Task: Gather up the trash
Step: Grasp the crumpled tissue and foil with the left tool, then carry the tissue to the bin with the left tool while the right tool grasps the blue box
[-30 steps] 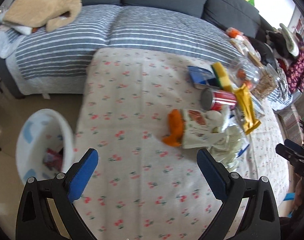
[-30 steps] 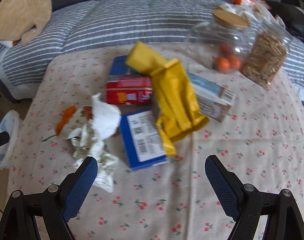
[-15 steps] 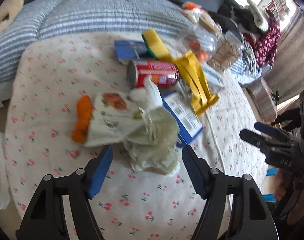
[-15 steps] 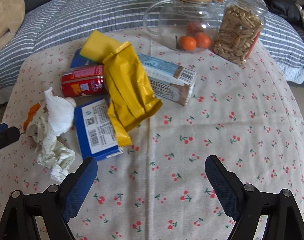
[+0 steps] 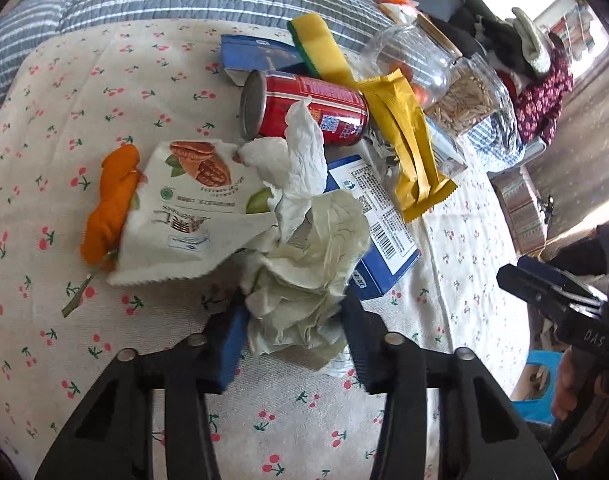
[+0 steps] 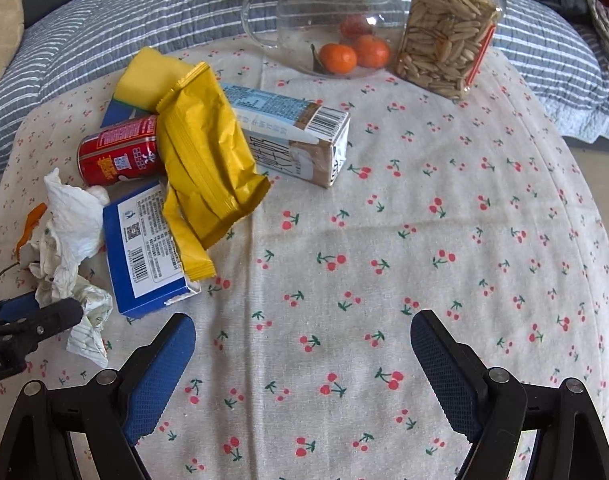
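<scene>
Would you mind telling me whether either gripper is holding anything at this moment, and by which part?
The left gripper pinches the crumpled pale paper wad at its near end. The right gripper is open, holding nothing.

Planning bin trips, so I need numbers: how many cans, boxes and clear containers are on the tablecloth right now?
Cans: 1 (red can)
Boxes: 3 (barcode box, far blue box, milk carton)
Clear containers: 2 (glass pot, seed jar)
Total: 6

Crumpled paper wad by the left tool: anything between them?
Nothing visible. The left tool already straddles the crumpled paper wad, one finger on each side; whether the pads touch it is unclear.
</scene>
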